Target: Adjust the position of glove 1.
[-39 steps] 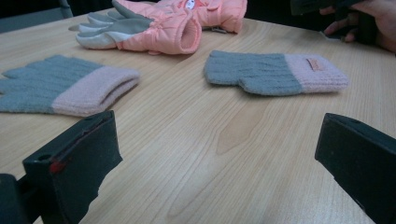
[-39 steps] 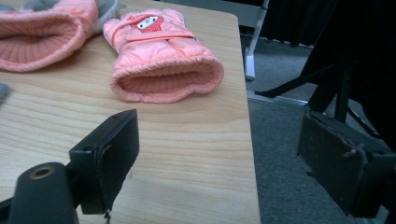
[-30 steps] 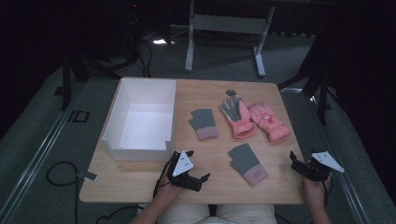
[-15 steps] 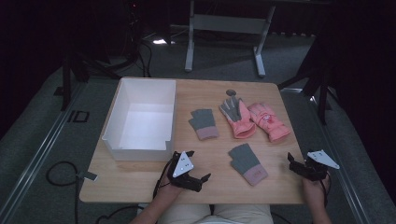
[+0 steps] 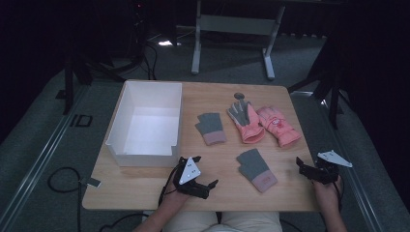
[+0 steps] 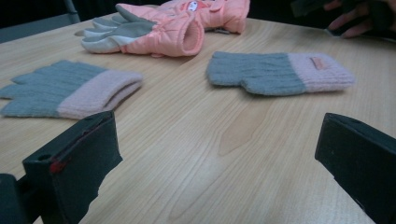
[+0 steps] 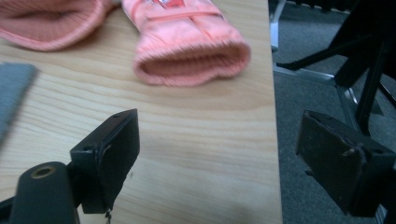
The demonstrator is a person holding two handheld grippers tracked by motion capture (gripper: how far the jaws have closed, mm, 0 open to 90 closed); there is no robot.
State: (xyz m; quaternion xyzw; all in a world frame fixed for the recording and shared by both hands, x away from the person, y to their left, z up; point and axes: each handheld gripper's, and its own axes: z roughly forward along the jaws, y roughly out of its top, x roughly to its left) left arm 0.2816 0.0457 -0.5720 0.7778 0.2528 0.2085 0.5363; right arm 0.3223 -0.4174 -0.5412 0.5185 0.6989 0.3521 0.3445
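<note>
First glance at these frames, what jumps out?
Two pink padded gloves side by side at the far right of the table, then two grey knit gloves with pink cuffs, one mid-table, one nearer the front edge. A white bin sits at the left. Both grippers, left and right, are open, holding nothing.

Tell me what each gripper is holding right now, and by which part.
Nothing is held. The left gripper and the right gripper both stand open with only bare table between the jaws; the nearest grey glove lies untouched.
</note>
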